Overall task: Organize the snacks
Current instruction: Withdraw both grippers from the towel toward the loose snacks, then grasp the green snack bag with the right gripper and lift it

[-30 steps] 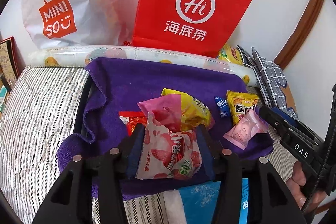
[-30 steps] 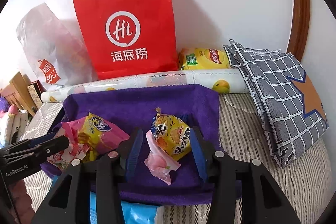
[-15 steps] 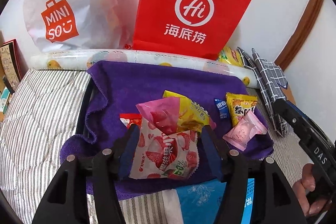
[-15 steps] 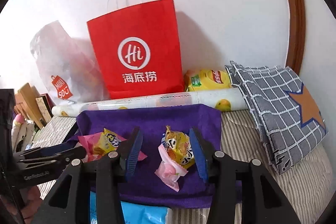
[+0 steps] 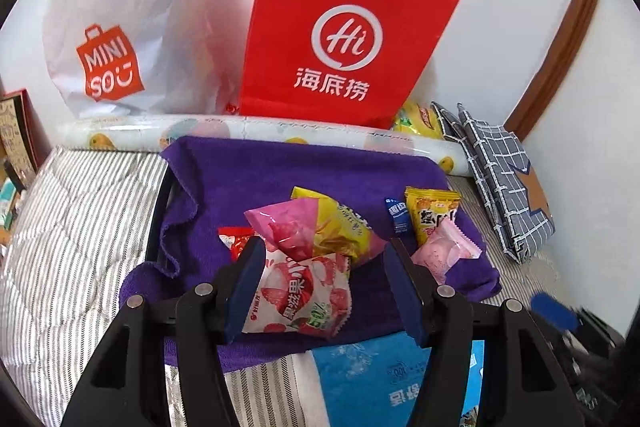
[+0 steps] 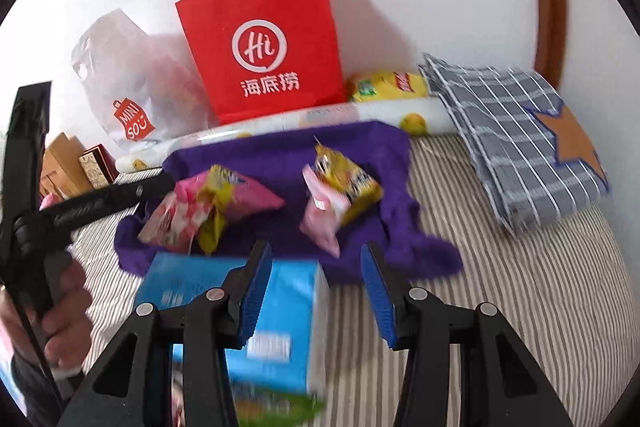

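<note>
The left gripper [image 5: 324, 283] hangs low over the purple towel [image 5: 280, 179] on the striped bed [image 5: 80, 227], its fingers [image 5: 246, 279] spread wide. A strawberry packet [image 5: 300, 297] lies between them, its left edge against the left finger and clear of the right one. Behind it sit a pink-and-yellow bag [image 5: 320, 227] and a small red packet [image 5: 234, 241]; to the right lie a yellow packet [image 5: 434, 213], a pink candy [image 5: 444, 253] and a little blue sachet [image 5: 396, 215].

The right gripper [image 6: 316, 291] is off the towel's near edge, fingers [image 6: 256, 291] apart and holding nothing, above a blue box [image 6: 280, 327]. A red bag [image 5: 344, 35] and a white bag [image 5: 120, 27] stand at the wall.
</note>
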Demonstrator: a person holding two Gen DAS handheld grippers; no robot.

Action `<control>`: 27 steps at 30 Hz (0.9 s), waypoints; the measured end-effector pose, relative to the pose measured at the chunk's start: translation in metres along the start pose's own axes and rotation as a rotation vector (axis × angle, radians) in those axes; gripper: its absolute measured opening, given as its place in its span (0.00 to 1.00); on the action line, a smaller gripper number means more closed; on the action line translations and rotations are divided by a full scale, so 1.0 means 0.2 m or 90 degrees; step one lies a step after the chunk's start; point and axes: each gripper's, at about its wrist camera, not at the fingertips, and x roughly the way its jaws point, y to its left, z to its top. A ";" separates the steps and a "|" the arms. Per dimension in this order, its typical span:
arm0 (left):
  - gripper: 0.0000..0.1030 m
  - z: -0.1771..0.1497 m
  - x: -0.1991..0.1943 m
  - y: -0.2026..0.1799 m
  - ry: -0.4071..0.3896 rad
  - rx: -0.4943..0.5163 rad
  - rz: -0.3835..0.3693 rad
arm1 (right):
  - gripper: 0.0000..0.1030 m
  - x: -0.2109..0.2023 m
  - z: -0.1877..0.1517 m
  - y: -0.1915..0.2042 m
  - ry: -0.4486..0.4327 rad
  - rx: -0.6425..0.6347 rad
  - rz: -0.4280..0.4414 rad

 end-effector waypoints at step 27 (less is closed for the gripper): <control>0.59 -0.46 -0.54 0.32 0.004 -0.020 0.035 | 0.58 0.02 -0.46 0.26 0.079 -0.020 -0.061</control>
